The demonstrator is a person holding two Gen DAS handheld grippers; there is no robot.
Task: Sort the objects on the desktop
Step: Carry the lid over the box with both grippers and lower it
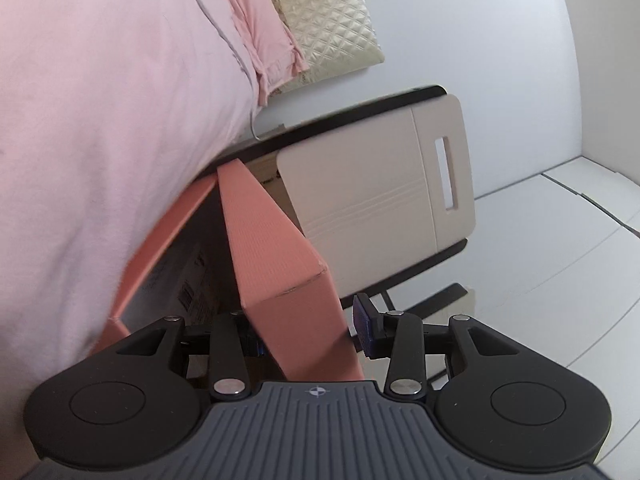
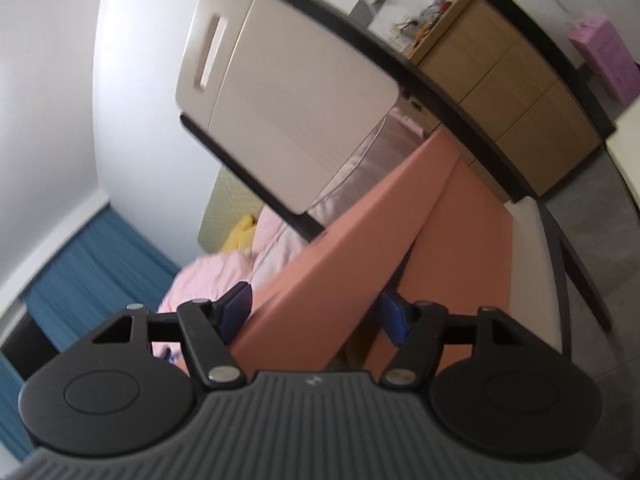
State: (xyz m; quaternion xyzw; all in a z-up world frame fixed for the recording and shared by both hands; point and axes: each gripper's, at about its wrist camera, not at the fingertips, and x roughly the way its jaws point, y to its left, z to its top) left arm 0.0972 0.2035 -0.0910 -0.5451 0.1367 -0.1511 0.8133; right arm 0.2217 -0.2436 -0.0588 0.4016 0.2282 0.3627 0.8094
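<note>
A salmon-pink cardboard box [image 1: 280, 248] is lifted up, with one wall running between the fingers of each gripper. My left gripper [image 1: 310, 334] straddles one wall of the box; its right pad [image 1: 362, 330] stands a little off the wall, and the left pad is hidden. My right gripper [image 2: 316, 316] straddles the opposite wall [image 2: 340, 264], with both blue pads close to it. The box interior shows a printed label [image 1: 192, 292].
A beige chair back [image 1: 376, 184] with a slot handle is just beyond the box. A pink-covered bed [image 1: 100, 120] fills the left. A wooden drawer cabinet [image 2: 512, 92] and pink carton [image 2: 604, 56] are to the right. Blue curtain [image 2: 96, 272] lower left.
</note>
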